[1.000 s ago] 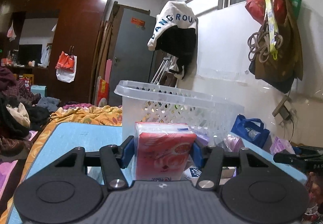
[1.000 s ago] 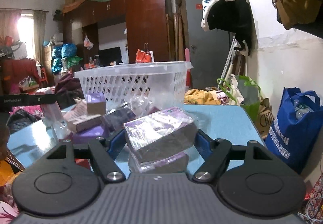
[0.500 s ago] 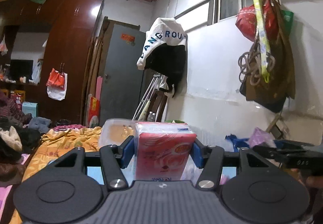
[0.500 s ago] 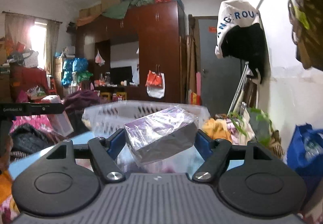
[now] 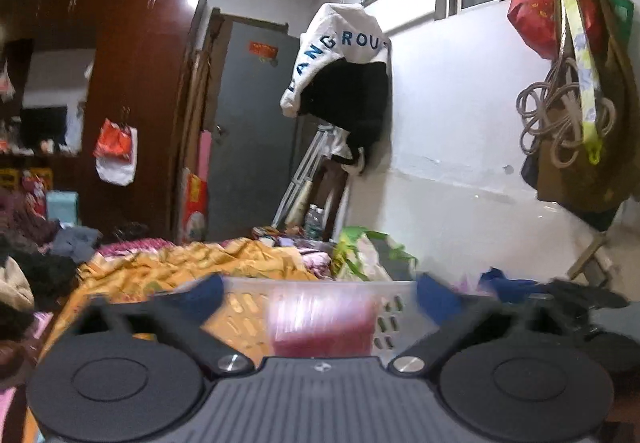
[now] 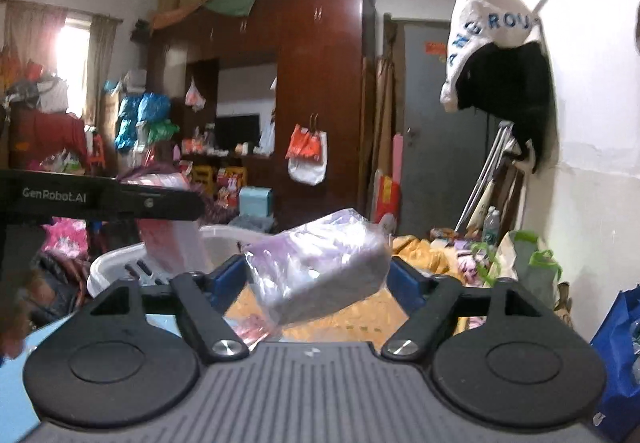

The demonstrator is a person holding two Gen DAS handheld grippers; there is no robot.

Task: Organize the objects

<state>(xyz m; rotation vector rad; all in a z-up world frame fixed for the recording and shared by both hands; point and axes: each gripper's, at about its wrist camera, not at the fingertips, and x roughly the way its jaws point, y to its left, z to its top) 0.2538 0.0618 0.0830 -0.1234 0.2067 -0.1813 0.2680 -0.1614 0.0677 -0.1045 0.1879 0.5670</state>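
My left gripper (image 5: 320,293) hovers over the white basket (image 5: 394,289), its jaws opening wide. The red tissue pack (image 5: 320,323) is a blur between them, clear of both blue pads and dropping toward the basket. The right wrist view shows that same red pack (image 6: 168,243) falling under the left gripper's black bar (image 6: 100,199) into the basket (image 6: 116,267). My right gripper (image 6: 316,279) is opening too. The purple plastic-wrapped pack (image 6: 320,267) sits tilted between its blue pads (image 6: 230,275), with slim gaps on both sides.
A blue table (image 6: 16,383) lies under the basket. Behind it an orange blanket (image 5: 192,263) covers a bed. A green bag (image 6: 536,267) and a blue bag (image 6: 616,363) stand by the white wall on the right. A brown wardrobe (image 5: 136,103) fills the back.
Both grippers rose and moved forward over the basket. The left jaws spread wide and let go of the red pack. The right jaws widened and the purple pack came loose, tilting.
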